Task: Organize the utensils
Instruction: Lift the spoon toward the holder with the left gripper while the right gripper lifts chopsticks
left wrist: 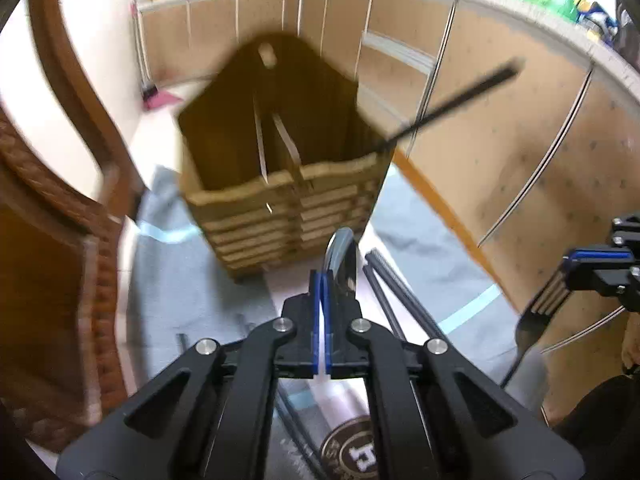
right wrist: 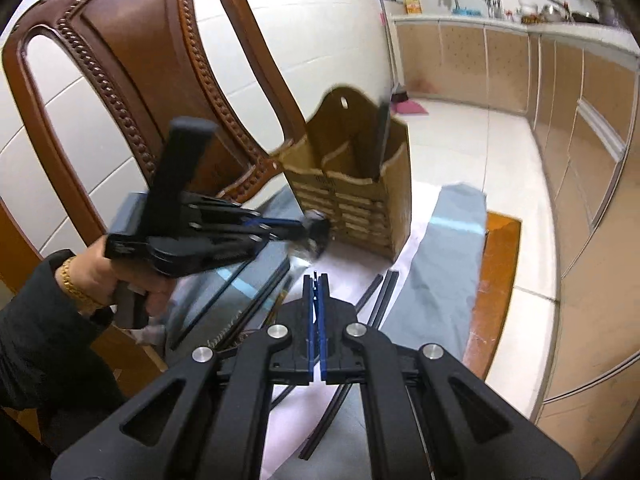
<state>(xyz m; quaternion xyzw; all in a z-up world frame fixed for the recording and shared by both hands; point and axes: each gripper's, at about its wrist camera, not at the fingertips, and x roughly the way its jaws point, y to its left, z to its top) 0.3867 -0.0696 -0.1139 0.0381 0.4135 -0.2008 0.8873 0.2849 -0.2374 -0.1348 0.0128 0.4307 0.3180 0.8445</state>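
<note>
Found the left tongs (left wrist: pixel 322 280) clamped shut on a metal spoon (left wrist: pixel 344 256), bowl pointing up and forward, low and just near of the wooden holder (left wrist: pixel 256 216). Found the right tongs (left wrist: pixel 576 268) at the far right, closed on the tines of a fork (left wrist: pixel 530 326), with the handle hanging down and well apart from the holder. Noted 3 compartments in the holder, with 1 black stick (left wrist: pixel 452 106) already leaning out of the right one, and loose black chopsticks (left wrist: pixel 384 288) lying on the grey cloth (left wrist: pixel 420 248) to the right of the spoon. Judged the first risk to be a knock against the slatted front: the spoon sits below the rim, so driving it forward without lifting would strike the wall and push or tip the holder. Judged the second risk to be slip: smooth metal held by a narrow pinch could rotate or drop when tilted. Judged the third risk to be fouling the leaning stick if the right compartment is chosen. Could not confirm how firmly the holder stands; heavy blur in both views.
</note>
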